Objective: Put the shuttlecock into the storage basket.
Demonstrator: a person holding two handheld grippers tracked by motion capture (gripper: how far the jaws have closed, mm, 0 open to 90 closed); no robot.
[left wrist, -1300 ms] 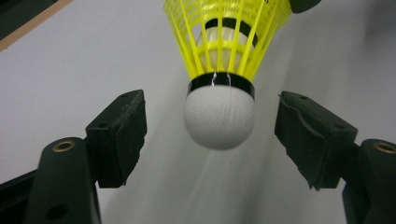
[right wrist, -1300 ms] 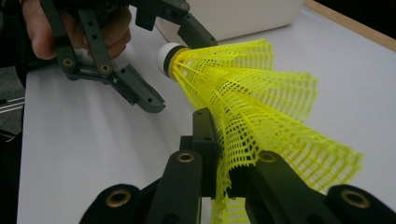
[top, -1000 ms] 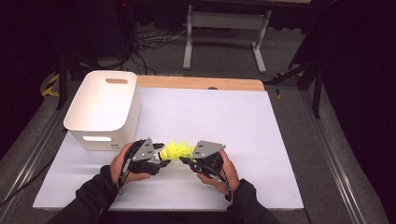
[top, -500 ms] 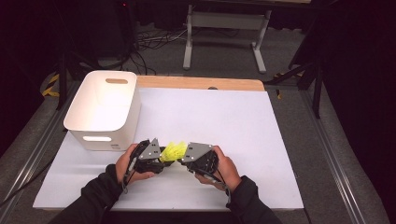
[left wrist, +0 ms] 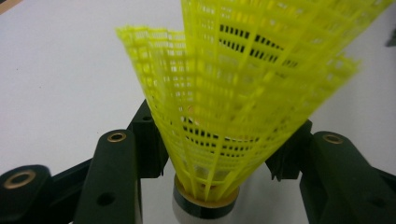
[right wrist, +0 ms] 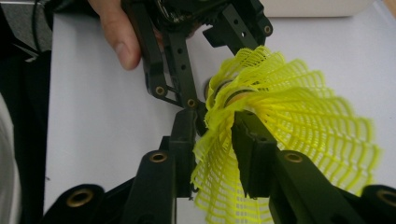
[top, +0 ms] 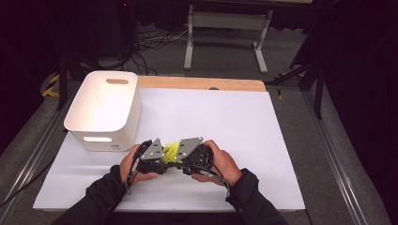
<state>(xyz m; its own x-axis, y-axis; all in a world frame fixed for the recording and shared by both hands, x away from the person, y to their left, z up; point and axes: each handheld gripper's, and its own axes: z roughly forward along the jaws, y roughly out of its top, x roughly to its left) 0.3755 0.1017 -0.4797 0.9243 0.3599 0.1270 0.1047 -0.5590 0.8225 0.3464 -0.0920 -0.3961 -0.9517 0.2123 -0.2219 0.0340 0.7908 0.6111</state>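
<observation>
Yellow plastic shuttlecocks [top: 171, 150], one skirt nested in another, hang between my two grippers just above the white sheet. My left gripper [top: 164, 158] [left wrist: 217, 144] is shut on the mesh skirt [left wrist: 233, 93] just above the white cork base [left wrist: 205, 207]; its jaws have just closed in and eased a little. My right gripper [top: 182, 158] [right wrist: 215, 140] faces it from the other side. Its jaws have just been opening. A fold of the yellow skirt [right wrist: 299, 116] still lies between them, no longer pinched flat.
A white bin [top: 103, 110] with cut-out handles stands at the table's left, just behind the left hand. The white sheet [top: 225, 117] covers the table, with a wooden strip [top: 202, 83] along its far edge. A metal stand and cables lie on the floor beyond.
The right gripper has moved left toward the left gripper and risen slightly, so the two now nearly touch around the yellow skirts. The left hand has hardly moved.
</observation>
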